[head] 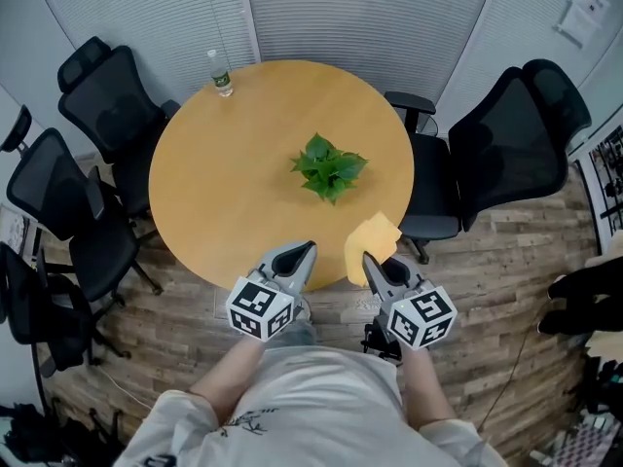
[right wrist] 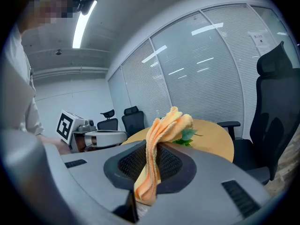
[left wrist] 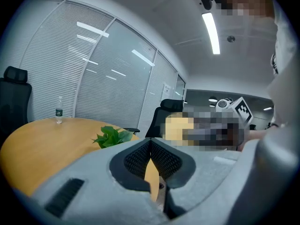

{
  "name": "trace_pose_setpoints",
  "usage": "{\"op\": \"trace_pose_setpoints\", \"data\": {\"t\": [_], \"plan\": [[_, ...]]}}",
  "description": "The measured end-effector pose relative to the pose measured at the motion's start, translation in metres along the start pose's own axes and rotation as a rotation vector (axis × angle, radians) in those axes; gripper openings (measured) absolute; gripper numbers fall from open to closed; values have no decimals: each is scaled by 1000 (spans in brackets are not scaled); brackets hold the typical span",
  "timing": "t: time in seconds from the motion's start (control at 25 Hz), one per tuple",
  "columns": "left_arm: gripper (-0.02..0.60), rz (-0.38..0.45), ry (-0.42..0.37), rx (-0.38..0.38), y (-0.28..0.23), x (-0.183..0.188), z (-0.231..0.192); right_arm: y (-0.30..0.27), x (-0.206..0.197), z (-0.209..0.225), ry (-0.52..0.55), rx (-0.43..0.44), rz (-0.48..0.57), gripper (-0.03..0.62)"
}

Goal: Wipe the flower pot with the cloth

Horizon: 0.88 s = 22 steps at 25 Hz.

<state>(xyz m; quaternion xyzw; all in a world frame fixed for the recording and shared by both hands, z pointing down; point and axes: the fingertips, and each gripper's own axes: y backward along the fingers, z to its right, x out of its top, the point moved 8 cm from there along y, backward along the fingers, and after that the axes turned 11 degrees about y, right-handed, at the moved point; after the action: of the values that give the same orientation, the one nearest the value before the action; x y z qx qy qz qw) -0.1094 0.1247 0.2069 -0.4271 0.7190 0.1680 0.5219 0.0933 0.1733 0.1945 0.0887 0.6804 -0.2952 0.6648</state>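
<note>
Left gripper (head: 308, 248): jaws pressed together, nothing between them. Right gripper (head: 369, 259): jaws pinching an orange cloth (head: 373, 242). The cloth bunches above the pads and a short tail hangs below them.

Edges: both sets of tips sit over the near rim of the round wooden table (head: 195, 212), and the marker cubes and the person's forearms are back over the plank floor (head: 506, 290). The two grippers are side by side with a narrow gap between them.

Open room: the tabletop is bare ahead of both grippers up to the plant (head: 329, 166), which stands ahead and between their lines, near the table's middle. A water bottle (head: 222, 74) stands at the far rim, well beyond the left gripper and off to its left. On the right gripper's side a black office chair (head: 506, 149) is tight against the rim, its armrest nearly touching. Two more chairs (head: 88, 154) crowd the left gripper's side.

Hard to make out: the flower pot itself shows in no view. From above the leaves cover it. In the left gripper view that gripper's body cuts it off, and in the right gripper view the cloth blocks all but a few leaves.
</note>
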Motion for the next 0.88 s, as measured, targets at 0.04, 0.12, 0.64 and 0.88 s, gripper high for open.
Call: {"op": "trace_pose_setpoints", "data": {"t": [0.04, 0.12, 0.64, 0.88], "plan": [[11, -1, -4, -5, -3, 4, -6, -7, 2, 1, 1, -1, -1, 46], [11, -4, -13, -12, -8, 11, -19, -21, 6, 4, 2, -1, 1, 46], [11, -37, -36, -82, -29, 37, -72, -77, 23, 14, 1, -24, 17, 44], [11, -35, -27, -84, -37, 37, -76, -76, 20, 24, -10, -41, 7, 46]]}}
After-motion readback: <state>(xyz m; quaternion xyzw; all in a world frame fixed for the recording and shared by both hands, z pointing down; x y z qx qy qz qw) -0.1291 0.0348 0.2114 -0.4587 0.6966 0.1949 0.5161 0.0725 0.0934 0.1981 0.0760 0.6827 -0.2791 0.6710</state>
